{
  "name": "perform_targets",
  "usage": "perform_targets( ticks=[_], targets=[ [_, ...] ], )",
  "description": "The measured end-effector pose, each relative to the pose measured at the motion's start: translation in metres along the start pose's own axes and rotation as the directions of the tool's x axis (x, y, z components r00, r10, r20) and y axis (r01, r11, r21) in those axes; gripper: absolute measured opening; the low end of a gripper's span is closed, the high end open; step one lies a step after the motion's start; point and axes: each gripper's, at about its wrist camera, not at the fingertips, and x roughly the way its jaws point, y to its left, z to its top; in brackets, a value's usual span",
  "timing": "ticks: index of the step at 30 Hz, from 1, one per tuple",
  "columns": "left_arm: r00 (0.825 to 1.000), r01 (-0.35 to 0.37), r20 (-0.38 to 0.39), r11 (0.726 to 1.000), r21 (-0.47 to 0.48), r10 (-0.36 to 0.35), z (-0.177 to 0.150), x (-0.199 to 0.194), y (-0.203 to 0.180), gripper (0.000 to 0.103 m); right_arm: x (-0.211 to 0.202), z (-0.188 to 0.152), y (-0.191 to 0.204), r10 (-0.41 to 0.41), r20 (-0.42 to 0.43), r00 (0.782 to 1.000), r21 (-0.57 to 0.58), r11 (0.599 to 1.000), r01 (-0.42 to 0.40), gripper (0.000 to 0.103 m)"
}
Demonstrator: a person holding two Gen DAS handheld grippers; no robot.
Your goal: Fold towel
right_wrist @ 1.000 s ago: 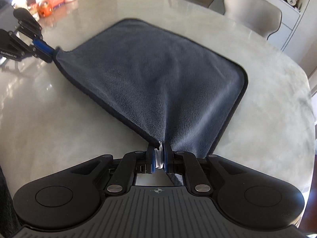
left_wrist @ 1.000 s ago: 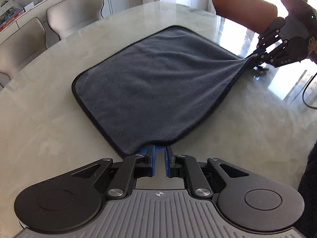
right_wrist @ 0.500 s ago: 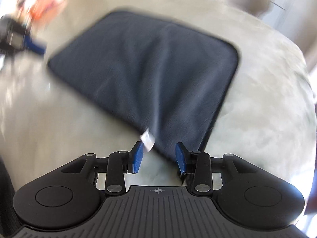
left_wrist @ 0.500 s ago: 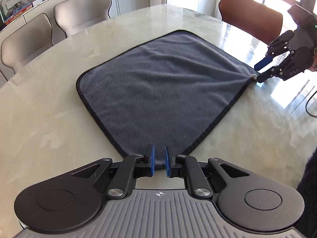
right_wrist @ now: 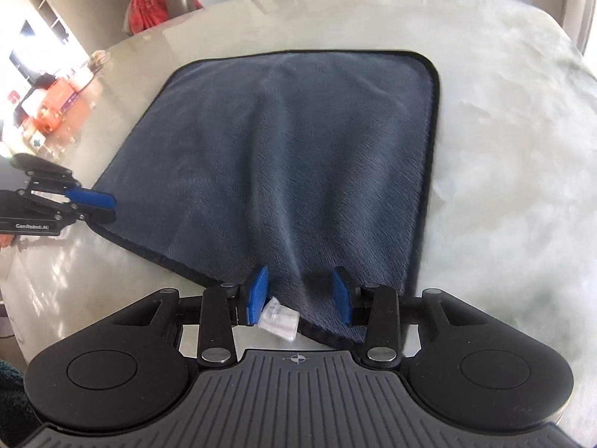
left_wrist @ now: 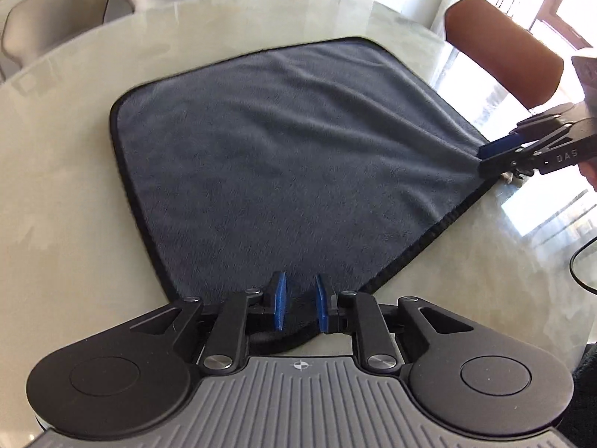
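Note:
A dark grey towel (left_wrist: pixel 283 156) with a black hem lies spread flat on the pale marble table (left_wrist: pixel 67 224). It also fills the middle of the right wrist view (right_wrist: pixel 298 156). My left gripper (left_wrist: pixel 298 304) is open, its blue pads either side of the towel's near corner. My right gripper (right_wrist: pixel 300 295) is open around the other near corner, where a white care label (right_wrist: pixel 280 319) sticks out. Each gripper shows in the other's view: the right one (left_wrist: pixel 496 156) at the towel's right corner, the left one (right_wrist: pixel 100 207) at its left corner.
A brown chair back (left_wrist: pixel 503 59) stands at the table's far right edge. Beige chairs (left_wrist: pixel 56 18) stand behind the table. A black cable (left_wrist: pixel 582 268) lies at the right. Orange items (right_wrist: pixel 56 108) sit on the table's far left.
Both grippers have let go of the towel corners they held a second ago and now stand open. The towel has settled flat on the table.

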Motion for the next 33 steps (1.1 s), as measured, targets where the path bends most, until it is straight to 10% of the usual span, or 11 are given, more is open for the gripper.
perform_targets(
  ticks=[8,22,33],
  targets=[
    [0.998,-0.050,-0.037,0.998,0.032,0.051,-0.005,-0.002,0.000,0.013,-0.010,0.021,-0.006,-0.140,-0.023,0.990,-0.028,0.990,0.140,0.039],
    [0.984,-0.151,0.110,0.986,0.067,0.143,0.100,0.032,0.019,0.034,0.033,0.137,-0.023,-0.117,0.181,0.976,-0.049,0.991,0.128,0.044],
    [0.988,-0.136,0.076,0.990,0.045,0.133,0.109,0.053,0.039,0.036,0.080,0.163,-0.039,-0.185,0.122,0.975,-0.101,0.975,0.197,0.047]
  ],
)
